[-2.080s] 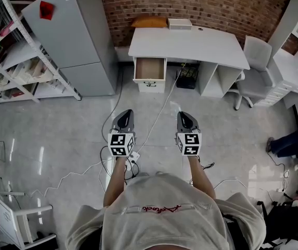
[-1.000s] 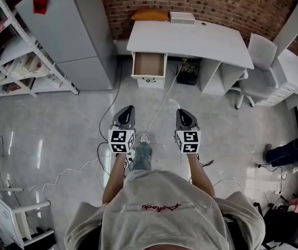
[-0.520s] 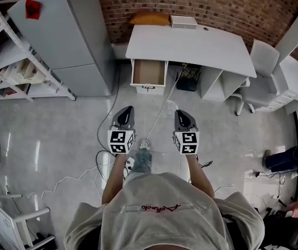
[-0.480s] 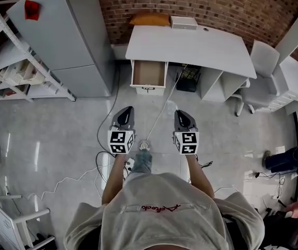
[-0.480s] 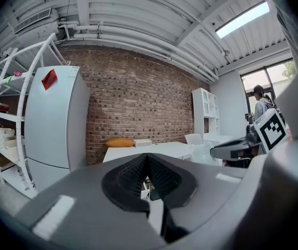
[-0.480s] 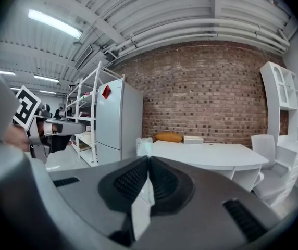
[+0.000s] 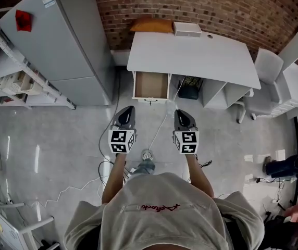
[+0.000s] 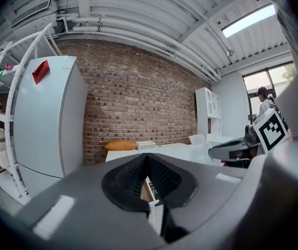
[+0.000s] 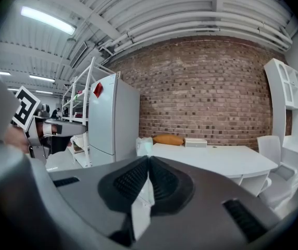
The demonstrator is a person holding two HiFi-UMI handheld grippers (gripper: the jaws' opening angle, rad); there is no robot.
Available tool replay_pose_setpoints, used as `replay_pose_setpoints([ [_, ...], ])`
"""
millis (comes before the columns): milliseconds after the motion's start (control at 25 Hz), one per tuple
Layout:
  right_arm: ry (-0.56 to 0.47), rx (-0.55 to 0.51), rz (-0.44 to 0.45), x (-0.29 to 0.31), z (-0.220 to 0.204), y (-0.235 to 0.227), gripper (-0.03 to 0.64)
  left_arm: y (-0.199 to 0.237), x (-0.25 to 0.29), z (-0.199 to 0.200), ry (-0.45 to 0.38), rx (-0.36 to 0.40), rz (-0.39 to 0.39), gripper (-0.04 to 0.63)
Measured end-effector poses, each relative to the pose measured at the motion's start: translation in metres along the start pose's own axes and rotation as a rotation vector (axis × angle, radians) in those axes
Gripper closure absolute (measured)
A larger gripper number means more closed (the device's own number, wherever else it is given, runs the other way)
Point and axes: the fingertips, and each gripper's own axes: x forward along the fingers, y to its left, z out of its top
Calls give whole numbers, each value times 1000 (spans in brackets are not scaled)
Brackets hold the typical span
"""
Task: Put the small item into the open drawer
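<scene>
- Left claw (image 8: 146,158): closed, jaws tip to tip, nothing between them.
- Right claw (image 9: 148,159): closed on the small item (image 9: 144,146), whitish and translucent, which pokes past the jaw tips.
- Both claws are held level over the floor, well short of the worktop's (image 7: 201,53) front edge.
- Open drawer (image 7: 150,85): pulled out under the worktop's front-left corner, looks bare inside.

- Head view: bright, even indoor light, with pale streaks of glare on the floor (image 7: 37,158) at left and straight lines bowing near the edges.
- Gripper views: fisheye with black corners; a ceiling light (image 8: 250,20) burns white at upper right.
- The right gripper (image 9: 148,158) is close and soft, and the small item (image 9: 144,146) is pale and blurred.
</scene>
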Motion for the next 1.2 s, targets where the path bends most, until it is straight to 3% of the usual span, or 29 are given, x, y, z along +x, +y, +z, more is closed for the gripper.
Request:
replay_pose_setpoints([
  [760,-4,-19,-50,144,44,-22,601,103,122,28,-24,-2,-45,586],
  [1200,26,-8,-90,152,31,-27,601,101,143,16,3,-13,-101,586],
])
